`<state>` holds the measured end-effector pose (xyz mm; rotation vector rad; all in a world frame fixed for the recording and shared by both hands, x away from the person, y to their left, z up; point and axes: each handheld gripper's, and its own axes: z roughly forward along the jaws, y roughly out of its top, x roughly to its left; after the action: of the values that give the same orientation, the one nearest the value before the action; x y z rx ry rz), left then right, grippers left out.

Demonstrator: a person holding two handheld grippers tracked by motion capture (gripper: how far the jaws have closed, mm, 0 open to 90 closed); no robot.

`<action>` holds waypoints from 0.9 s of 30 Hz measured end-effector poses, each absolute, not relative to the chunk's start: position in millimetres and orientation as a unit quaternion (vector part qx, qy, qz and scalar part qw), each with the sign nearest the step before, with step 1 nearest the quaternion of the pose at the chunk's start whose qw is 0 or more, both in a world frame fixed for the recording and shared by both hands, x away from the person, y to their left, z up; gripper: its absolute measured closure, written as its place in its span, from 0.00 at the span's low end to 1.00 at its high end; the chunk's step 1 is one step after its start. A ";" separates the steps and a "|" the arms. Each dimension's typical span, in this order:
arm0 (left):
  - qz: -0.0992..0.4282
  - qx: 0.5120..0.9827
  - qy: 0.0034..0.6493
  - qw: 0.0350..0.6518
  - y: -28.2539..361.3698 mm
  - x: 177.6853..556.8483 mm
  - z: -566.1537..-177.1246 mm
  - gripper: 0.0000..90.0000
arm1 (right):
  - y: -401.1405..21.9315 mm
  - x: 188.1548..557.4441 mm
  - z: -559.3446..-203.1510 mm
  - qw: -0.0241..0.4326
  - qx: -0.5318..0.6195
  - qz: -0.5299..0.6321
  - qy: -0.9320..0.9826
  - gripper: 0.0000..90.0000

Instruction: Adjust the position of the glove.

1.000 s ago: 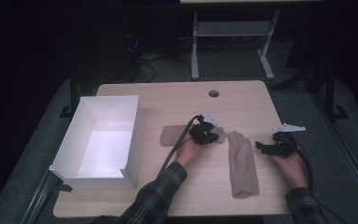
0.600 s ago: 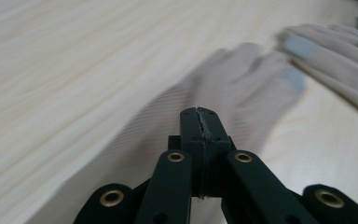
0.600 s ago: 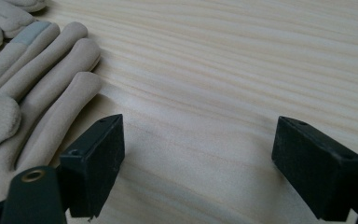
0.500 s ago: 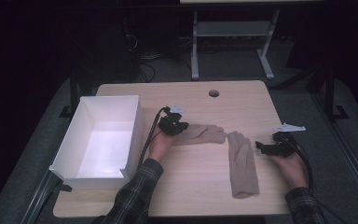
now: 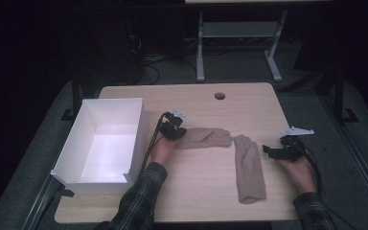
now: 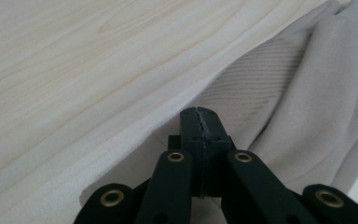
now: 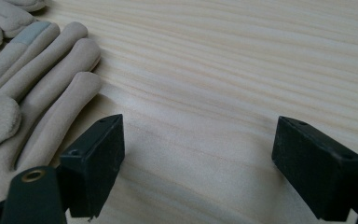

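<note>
Dark surroundings framed a pale wooden table [image 5: 196, 191]. On it, the left hand-held gripper [image 6: 200, 122] had its jaws pinched shut on the cuff edge of a beige glove [image 5: 205, 137], which lay flat at mid-table just right of the white box [image 5: 72, 158]. The right hand-held gripper [image 7: 198, 163] rested with jaws wide apart and empty, beside the second glove [image 5: 249, 167] nearer the front. Judging by this, neither glove was boxed yet; both remained to be moved.

Two beige gloves on a wooden table [image 5: 201, 100]

Left gripper [image 5: 176, 132] at cuff of sideways glove [image 5: 206, 137]; right gripper [image 5: 275, 150] beside lengthwise glove [image 5: 249, 170]; white box [image 5: 72, 148] at left.
</note>
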<state>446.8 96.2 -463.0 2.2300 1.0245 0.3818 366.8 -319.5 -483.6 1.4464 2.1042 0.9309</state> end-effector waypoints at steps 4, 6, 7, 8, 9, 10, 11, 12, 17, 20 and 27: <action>0.144 0.852 0.391 0.318 96.9 439.4 -461.7 1.00 | -319.5 366.7 -483.6 0.210 0.520 0.335 0.757 0.18; 0.145 0.856 0.388 0.310 96.4 434.2 -460.7 1.00 | -319.5 366.7 -483.6 0.210 0.520 0.335 0.757 0.18; 0.145 0.857 0.387 0.307 96.0 431.1 -460.0 1.00 | -319.5 366.7 -483.6 0.210 0.520 0.335 0.757 0.18; 0.140 0.858 0.388 0.306 96.0 428.1 -459.5 1.00 | -319.5 366.7 -483.5 0.210 0.520 0.335 0.757 0.18; 0.137 0.859 0.386 0.306 95.8 424.8 -459.3 1.00 | -319.5 366.8 -483.5 0.210 0.520 0.335 0.757 0.18; 0.137 0.861 0.384 0.304 95.8 421.7 -458.8 1.00 | -319.5 366.8 -483.5 0.210 0.520 0.335 0.757 0.18; 0.133 0.862 0.383 0.304 95.9 418.6 -458.5 1.00 | -319.5 366.8 -483.5 0.210 0.520 0.334 0.757 0.18; 0.126 0.863 0.381 0.305 96.8 412.5 -458.2 1.00 | -319.5 366.7 -483.5 0.210 0.520 0.334 0.757 0.18; 0.109 0.866 0.379 0.307 97.8 399.6 -457.2 1.00 | -319.4 366.7 -483.5 0.210 0.520 0.334 0.758 0.18; 0.103 0.869 0.373 0.308 98.9 391.0 -457.1 1.00 | -319.4 366.7 -483.5 0.210 0.520 0.334 0.758 0.18; 0.081 0.877 0.353 0.314 102.1 373.0 -457.0 1.00 | -319.0 366.4 -483.4 0.209 0.518 0.334 0.759 0.18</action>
<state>373.0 102.1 -457.0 2.3127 0.9314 0.2138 366.4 -319.0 -483.4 1.4424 2.1116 0.9302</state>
